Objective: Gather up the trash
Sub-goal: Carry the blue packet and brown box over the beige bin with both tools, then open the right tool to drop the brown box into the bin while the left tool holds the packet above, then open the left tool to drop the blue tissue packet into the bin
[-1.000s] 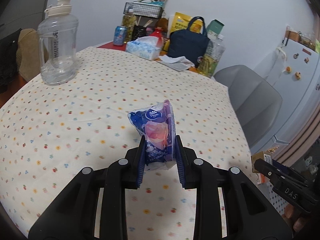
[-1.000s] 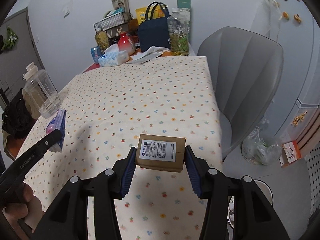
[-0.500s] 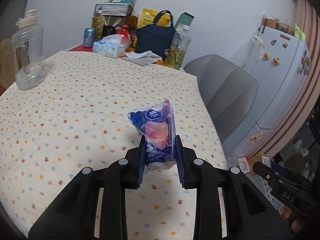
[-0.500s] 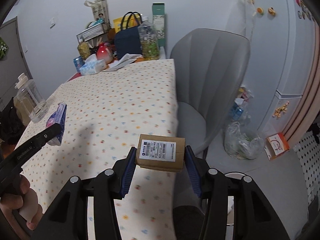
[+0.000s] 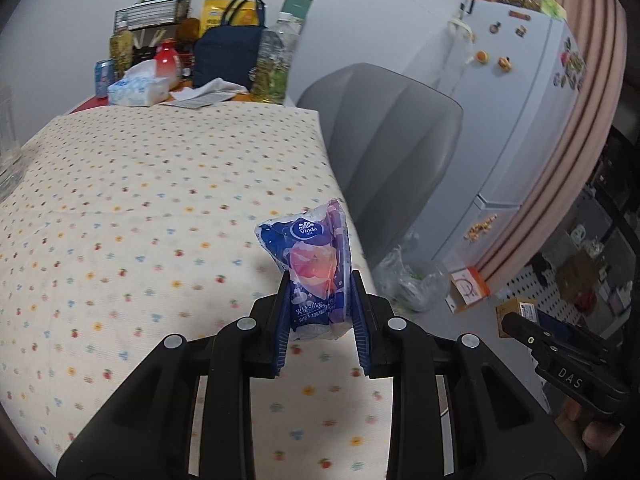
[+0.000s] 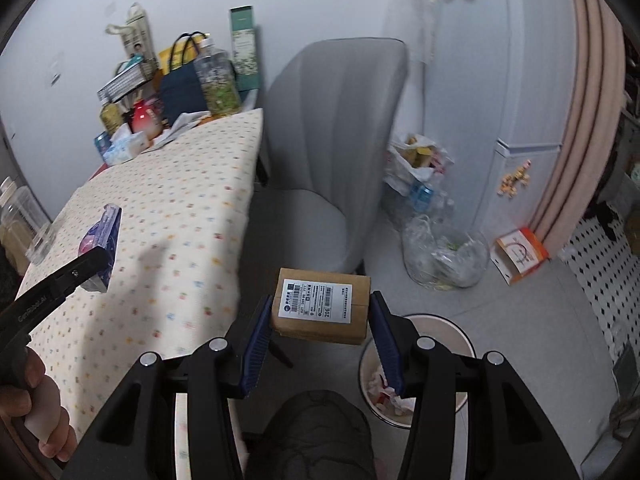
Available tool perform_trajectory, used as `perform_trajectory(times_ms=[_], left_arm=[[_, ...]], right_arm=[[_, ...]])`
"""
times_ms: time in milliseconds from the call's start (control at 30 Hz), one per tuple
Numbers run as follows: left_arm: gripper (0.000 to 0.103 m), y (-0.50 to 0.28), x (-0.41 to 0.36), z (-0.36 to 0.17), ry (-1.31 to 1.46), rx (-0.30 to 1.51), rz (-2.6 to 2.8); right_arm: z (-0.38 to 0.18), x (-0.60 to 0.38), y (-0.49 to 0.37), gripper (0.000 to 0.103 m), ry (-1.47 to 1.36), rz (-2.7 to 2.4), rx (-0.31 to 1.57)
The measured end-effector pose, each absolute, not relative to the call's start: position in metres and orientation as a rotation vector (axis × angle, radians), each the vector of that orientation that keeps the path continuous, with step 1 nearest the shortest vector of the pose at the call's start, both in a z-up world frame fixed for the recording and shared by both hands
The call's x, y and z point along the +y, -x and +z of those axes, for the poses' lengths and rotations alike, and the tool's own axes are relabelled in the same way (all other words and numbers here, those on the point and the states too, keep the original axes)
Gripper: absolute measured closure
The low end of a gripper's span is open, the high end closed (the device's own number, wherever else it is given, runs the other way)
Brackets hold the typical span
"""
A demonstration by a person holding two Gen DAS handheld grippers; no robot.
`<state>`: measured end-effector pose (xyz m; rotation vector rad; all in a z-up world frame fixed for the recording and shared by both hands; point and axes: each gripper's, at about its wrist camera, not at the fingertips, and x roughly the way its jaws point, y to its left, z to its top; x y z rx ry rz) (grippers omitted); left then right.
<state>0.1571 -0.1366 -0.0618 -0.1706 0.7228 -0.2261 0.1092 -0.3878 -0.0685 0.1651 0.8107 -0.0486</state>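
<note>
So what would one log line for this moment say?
left gripper: shut on tissue pack | right gripper: shut on cardboard box | trash bin: below, right

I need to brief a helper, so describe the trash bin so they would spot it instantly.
Start at the grey chair beside the table. On the floor in front of it stands a round white bin holding crumpled paper; unlike the clear plastic bag nearby, it is rigid and opaque.

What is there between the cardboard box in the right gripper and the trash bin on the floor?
Nothing solid: in the right wrist view the cardboard box hangs in the right gripper with only air and bare floor before the trash bin.
</note>
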Motion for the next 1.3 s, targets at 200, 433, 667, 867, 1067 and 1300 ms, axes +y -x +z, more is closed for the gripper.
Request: perform_trajectory(times_ms=[200,433,667,867,1067,1300], left_arm=[[0.076,-0.16,-0.174,-0.068,0.122,0.751,-0.272],[0.076,-0.163,-0.207,-0.078,0.067,0.788,-0.307],[0.076,-0.169,-0.234,-0.087,0.025,0.822,-0.319],[0.076,-0.172,-0.252,-0.092,-0.001,0.841,-0.343],[0.076,-0.174,-0.285,-0.102,-0.044,0.878,-0.414],[0.076,-0.168,-0.339,-0.108,-0.11,0.906,-0.512]], right_arm=[[-0.086,-0.424,-0.101,0.055,-0.21,-0.096,0.826],[-0.11,-0.463,-0.097,0.055,-0.273,-0.144,0.845],[-0.136,-0.487,-0.102,0.044,-0.312,-0.176,0.859],[-0.148,-0.511,-0.098,0.031,-0.361,-0.21,0.859],[-0.15,-0.536,-0.08,0.026,-0.389,-0.238,0.848],[-0.145,-0.571,-0.059,0.024,-0.442,-0.295,0.81]])
